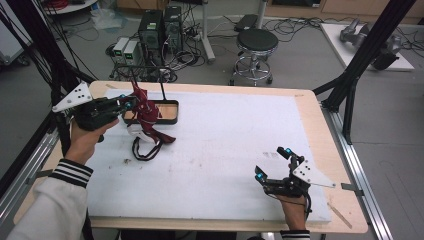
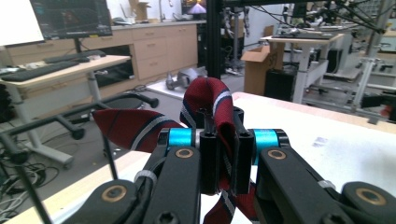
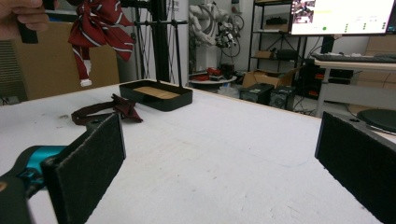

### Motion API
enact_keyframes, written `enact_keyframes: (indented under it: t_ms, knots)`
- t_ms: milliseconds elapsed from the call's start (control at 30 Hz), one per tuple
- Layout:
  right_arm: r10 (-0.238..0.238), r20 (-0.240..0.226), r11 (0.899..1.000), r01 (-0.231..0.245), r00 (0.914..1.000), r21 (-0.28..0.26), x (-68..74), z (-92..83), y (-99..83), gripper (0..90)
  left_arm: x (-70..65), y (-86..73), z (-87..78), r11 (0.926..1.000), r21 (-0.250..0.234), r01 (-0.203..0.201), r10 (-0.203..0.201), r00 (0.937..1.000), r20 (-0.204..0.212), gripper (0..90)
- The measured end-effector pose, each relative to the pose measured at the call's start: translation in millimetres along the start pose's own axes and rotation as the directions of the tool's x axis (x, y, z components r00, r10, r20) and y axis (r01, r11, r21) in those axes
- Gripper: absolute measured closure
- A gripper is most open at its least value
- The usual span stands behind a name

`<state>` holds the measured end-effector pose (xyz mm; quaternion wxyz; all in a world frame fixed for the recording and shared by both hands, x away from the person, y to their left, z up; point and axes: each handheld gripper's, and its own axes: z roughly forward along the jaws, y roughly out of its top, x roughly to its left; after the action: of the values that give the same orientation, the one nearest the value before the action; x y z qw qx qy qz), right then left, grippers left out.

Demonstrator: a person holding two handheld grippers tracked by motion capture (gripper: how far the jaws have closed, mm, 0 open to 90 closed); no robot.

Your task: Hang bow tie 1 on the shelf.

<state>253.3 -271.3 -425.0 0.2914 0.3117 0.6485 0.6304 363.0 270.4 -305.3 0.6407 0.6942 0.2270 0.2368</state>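
Observation:
My left gripper (image 1: pixel 127 104) is raised at the table's far left, shut on a red bow tie with white and blue stripes (image 1: pixel 142 107). In the left gripper view the jaws pinch a fold of that tie (image 2: pixel 219 112), and its tails hang below. From the right gripper view the same tie (image 3: pixel 100 23) dangles in the air beside a hand (image 3: pixel 18 16). A second, dark maroon bow tie with a looped strap (image 1: pixel 146 145) lies flat on the white mat. My right gripper (image 1: pixel 272 162) hovers near the front right, open and holding nothing, with its pads (image 3: pixel 88 158) far apart.
A black tray with a wooden floor (image 1: pixel 170 117) and a thin rack frame (image 1: pixel 162 90) stands at the back left, just behind the held tie. The white mat (image 1: pixel 225 140) covers most of the wooden table. A stool (image 1: pixel 256 42) and computers stand beyond the far edge.

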Motion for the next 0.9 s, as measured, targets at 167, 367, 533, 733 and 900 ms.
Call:
enact_keyframes:
  t_ms: [167,367,533,733,900]
  knots:
    - [-0.005,0.008,1.0,0.005,1.0,-0.007,-0.4,0.1,-0.2,0.8,6.3,4.2,-4.4,0.9999,-0.009,-0.012,0.012,0.9993,-0.034,85.1]
    - [0.0,0.021,1.0,0.0,0.9998,-0.003,-0.2,0.2,-2.2,0.8,17.2,10.8,-9.5,0.9996,-0.025,-0.016,0.013,0.9958,-0.091,85.1]
    - [-0.003,0.035,1.0,0.003,0.9994,-0.006,-1.9,0.3,-5.2,0.8,26.4,15.7,-13.7,0.999,-0.033,-0.03,0.025,0.9897,-0.141,85.1]
    - [0.003,0.042,1.0,-0.003,0.9991,-0.005,-1.7,1.5,-9.2,0.8,37.2,24.8,-17.5,0.9979,-0.046,-0.047,0.037,0.9798,-0.197,85.1]
    - [0.007,0.042,1.0,-0.007,0.9991,0.001,-2.2,2.2,-12.6,0.8,44.3,27.6,-18.3,0.9969,-0.048,-0.062,0.048,0.9676,-0.248,85.2]
